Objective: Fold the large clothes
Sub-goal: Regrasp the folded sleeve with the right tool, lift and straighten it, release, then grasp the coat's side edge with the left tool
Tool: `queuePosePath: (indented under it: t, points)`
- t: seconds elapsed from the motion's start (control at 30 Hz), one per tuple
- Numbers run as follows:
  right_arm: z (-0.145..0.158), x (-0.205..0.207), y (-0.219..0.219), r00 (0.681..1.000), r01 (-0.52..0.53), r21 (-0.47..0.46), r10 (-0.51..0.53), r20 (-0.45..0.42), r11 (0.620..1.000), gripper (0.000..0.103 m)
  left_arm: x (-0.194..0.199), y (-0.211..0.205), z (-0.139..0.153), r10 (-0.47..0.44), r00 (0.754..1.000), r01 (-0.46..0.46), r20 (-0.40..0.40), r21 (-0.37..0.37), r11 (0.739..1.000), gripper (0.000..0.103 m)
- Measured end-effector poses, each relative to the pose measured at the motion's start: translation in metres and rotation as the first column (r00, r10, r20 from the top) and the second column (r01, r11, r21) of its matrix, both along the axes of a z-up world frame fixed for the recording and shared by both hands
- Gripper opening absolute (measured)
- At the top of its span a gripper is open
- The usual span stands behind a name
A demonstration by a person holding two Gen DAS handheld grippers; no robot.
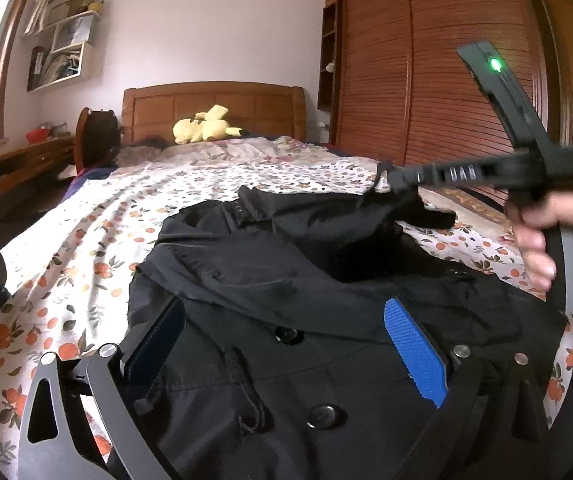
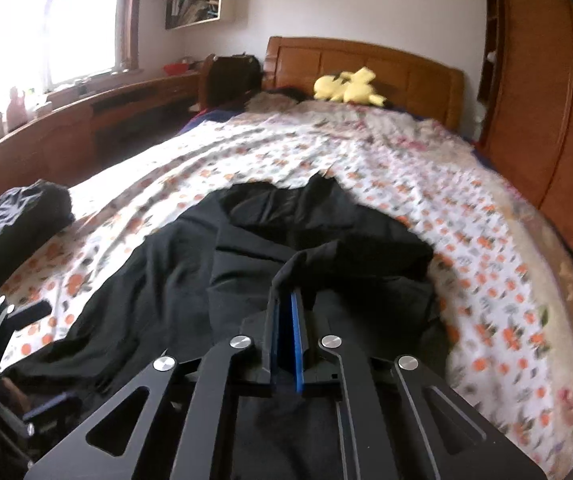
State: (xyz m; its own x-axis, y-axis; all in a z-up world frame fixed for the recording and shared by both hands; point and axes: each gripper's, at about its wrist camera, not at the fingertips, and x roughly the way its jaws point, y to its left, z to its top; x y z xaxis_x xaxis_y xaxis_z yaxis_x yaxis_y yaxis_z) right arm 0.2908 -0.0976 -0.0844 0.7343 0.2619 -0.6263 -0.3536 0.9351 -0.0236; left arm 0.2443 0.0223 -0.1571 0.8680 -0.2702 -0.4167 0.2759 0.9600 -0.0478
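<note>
While the wide bed (image 1: 86,216) with its white, orange-flowered sheet fills both views, a large black buttoned coat (image 1: 270,280) lies spread across its near half, rumpled, round snap buttons facing up in the left wrist view. Behind it stands the carved wooden headboard (image 1: 214,108), with the tall slatted wooden wardrobe (image 1: 426,80) along one side. Over by the window side of the bed sits a dark bundled heap of cloth (image 2: 14,220), apart from the coat. Up at the pillow end, a yellow plush toy (image 2: 346,86) lies against the headboard.

Now the left gripper (image 1: 286,344): its blue-padded fingers (image 1: 414,348) stand well apart, low over the coat's buttoned front, with nothing pinched. The right gripper (image 2: 288,328) has its fingers pressed together on a raised fold of the coat's black fabric, the cloth tenting up from the rest. A person's hand (image 1: 546,240) grips the handle of that tool; which part of the coat it has caught, perhaps a sleeve, is hard to tell through the blur.
</note>
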Motion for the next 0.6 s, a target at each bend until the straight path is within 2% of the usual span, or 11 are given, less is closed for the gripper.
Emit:
queuePosePath:
  t: [0.17,0.2,0.23,0.3,0.4,0.6]
  points:
    - [-0.035,-0.011,0.003,0.996,-0.006,0.021,0.008,-0.087,1.000,0.014,-0.001,0.001,-0.004,0.000,1.000,0.000,-0.007,0.013,1.000,0.100]
    - [-0.042,-0.014,0.001,0.995,-0.005,0.026,0.008,-0.101,1.000,0.021,-0.001,0.000,-0.004,-0.001,1.000,0.001,-0.008,0.015,1.000,0.100]
    - [-0.045,-0.016,-0.001,0.994,0.001,0.030,0.002,-0.105,1.000,0.034,-0.001,-0.001,-0.005,-0.002,1.000,0.002,-0.008,0.019,1.000,0.100]
    - [-0.047,-0.022,-0.005,0.994,0.015,0.037,-0.011,-0.109,0.999,0.043,-0.001,-0.002,-0.005,-0.002,1.000,0.002,-0.009,0.024,1.000,0.100]
    - [-0.047,-0.030,-0.013,0.994,0.012,0.044,-0.007,-0.107,0.999,0.043,0.000,-0.004,-0.006,-0.005,1.000,0.005,-0.010,0.026,1.000,0.100]
    - [-0.046,-0.051,-0.033,0.998,0.038,-0.003,-0.038,-0.053,0.999,0.044,0.000,-0.014,-0.008,-0.015,1.000,0.015,-0.013,0.047,0.999,0.100]
